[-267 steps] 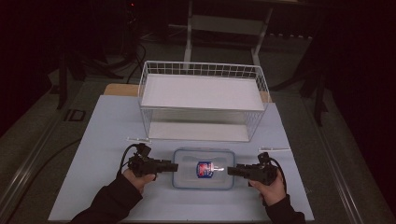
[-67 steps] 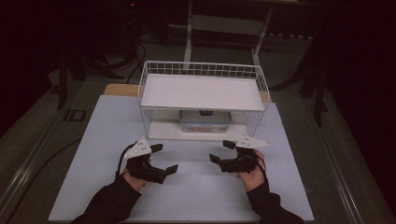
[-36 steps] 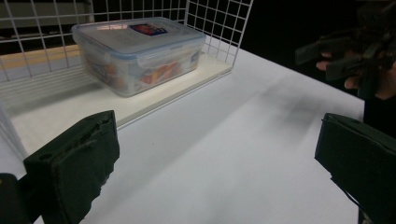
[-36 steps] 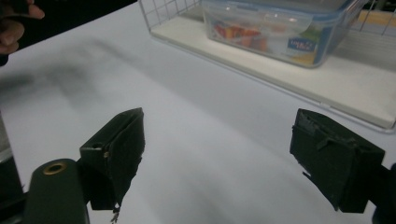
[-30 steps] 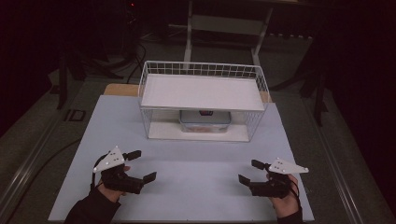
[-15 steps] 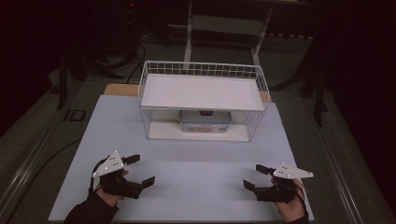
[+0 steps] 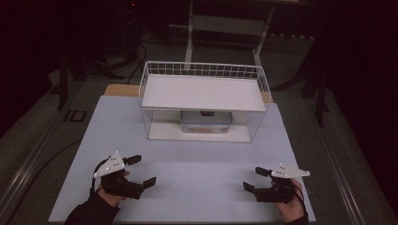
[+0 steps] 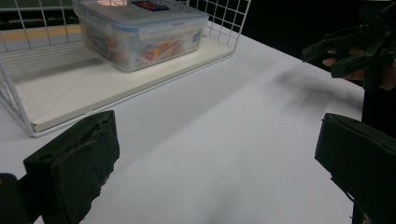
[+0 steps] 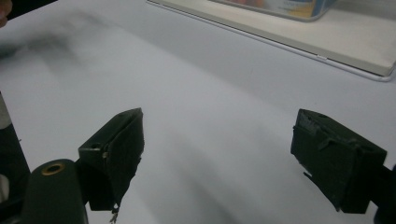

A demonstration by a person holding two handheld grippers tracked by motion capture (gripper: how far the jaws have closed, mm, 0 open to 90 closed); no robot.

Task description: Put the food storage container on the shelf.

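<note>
Under wire rack (image 7: pixel 202 101), clear lidded box (image 7: pixel 206 121), colourful contents, both grippers spread, empty.

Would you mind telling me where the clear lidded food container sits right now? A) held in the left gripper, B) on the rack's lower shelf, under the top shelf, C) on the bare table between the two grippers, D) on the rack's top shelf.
B: in the high view the container sits on the lower board of the wire rack, beneath its top shelf, and the left gripper view shows it resting on that board, away from both open grippers.
</note>
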